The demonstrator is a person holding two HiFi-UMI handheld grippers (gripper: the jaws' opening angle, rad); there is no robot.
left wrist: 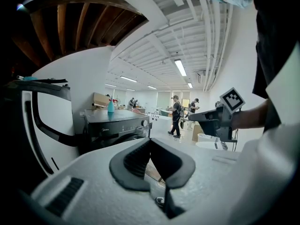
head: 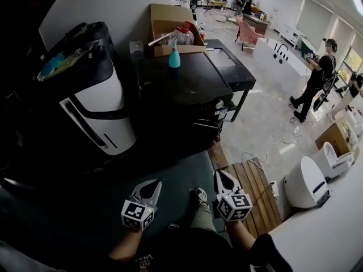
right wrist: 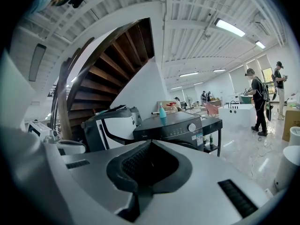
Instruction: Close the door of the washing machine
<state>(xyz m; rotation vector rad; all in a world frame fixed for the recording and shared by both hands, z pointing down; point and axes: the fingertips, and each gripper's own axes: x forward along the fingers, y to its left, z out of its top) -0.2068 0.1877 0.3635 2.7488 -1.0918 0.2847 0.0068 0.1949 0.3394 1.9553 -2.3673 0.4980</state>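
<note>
Left gripper: jaws closed tip to tip, nothing between them
Right gripper: jaws closed together, holding nothing
Shoe: light coloured, on the floor between the two grippers
Washing machine: black front-loader, ahead of both grippers and well apart from them, its control panel and round knob facing them
Door: dark curve under the panel; its lower part is cut off by the right gripper's body, and I cannot tell whether it is shut or ajar
Spray bottle: teal, upright on the machine's top, beyond the grippers
Cardboard box: open, behind the bottle; holds a clear plastic bottle with red at its top, the rest is hard to make out
Writing: a small pale wordmark on the panel, too small to read
</note>
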